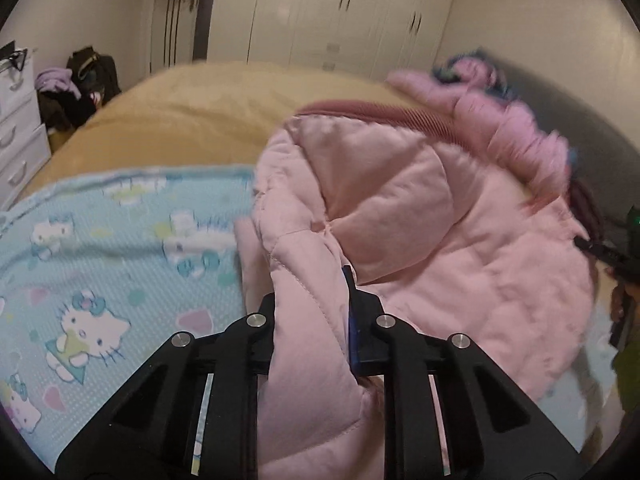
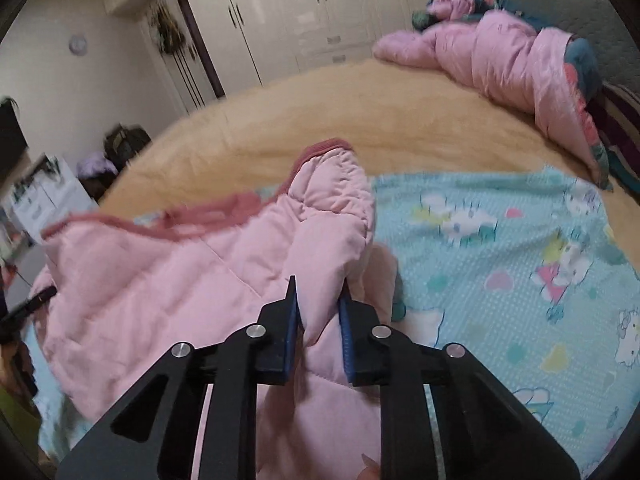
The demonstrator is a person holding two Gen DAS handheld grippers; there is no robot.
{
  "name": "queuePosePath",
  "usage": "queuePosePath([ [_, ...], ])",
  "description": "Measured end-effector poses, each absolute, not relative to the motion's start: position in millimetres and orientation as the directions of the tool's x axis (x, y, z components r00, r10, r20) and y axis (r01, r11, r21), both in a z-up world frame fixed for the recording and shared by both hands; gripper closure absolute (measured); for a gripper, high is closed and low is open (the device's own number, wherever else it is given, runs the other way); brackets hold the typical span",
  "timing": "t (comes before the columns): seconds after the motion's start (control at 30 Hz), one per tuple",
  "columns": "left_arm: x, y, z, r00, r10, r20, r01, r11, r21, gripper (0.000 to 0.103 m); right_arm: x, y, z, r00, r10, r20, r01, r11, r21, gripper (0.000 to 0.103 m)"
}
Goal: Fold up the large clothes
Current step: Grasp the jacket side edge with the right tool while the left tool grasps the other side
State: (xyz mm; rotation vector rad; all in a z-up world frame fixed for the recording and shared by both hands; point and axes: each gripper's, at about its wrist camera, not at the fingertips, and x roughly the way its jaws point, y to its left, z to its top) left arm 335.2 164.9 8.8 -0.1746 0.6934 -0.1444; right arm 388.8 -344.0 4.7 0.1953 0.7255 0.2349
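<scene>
1. The left gripper (image 1: 316,304) points forward and down over the bed, its 2 black fingers nearly closed on a thick fold of the pink quilted jacket (image 1: 420,216). The fabric bulges up between the jaws and hides most of the left finger; a blue pad shows on the right one.
2. The right gripper (image 2: 320,300) also tilts downward, its 2 blue-padded fingers pinching a narrower ridge of the pink quilted jacket (image 2: 224,256), with cloth running back under the tool.
3. In the left wrist view the right gripper's dark tip (image 1: 600,250) shows at the jacket's far right edge; in the right wrist view the left gripper's tip (image 2: 30,306) shows at the jacket's left edge. So the 2 tools hold opposite sides.
4. The jacket lies bunched on a light-blue cartoon-print sheet (image 2: 500,264), which is spread over a tan blanket (image 2: 360,120) on the bed. Its darker pink ribbed trim (image 2: 320,148) is at the far edge.
5. A second pink padded garment (image 2: 500,52) lies well apart near the headboard.
6. White wardrobes (image 2: 304,12) stand behind the bed.
</scene>
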Motion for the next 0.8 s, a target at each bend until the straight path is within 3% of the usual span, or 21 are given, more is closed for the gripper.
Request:
queuePosePath([
  [0.17, 330, 169, 48, 0.823, -0.189, -0.535, 0.067, 0.969, -0.239, 0.092, 382, -355, 59, 0.792, 0.340, -0.506, -0.192, 0.927, 0.323, 0.089],
  [0.3, 346, 177, 54, 0.845, -0.164, -0.509, 0.025, 0.963, -0.270, 0.092, 399, -342, 88, 0.824, 0.308, -0.475, -0.207, 0.945, 0.254, 0.089],
  [0.4, 365, 185, 49, 0.842, -0.165, -0.514, -0.014, 0.945, -0.326, 0.092, 422, -339, 90, 0.835, 0.269, -0.480, -0.165, 0.955, 0.248, 0.089],
  [0.8, 414, 184, -4, 0.765, -0.048, -0.643, -0.134, 0.963, -0.233, 0.092, 478, -345, 21, 0.780, 0.156, -0.605, 0.003, 0.967, 0.254, 0.089],
])
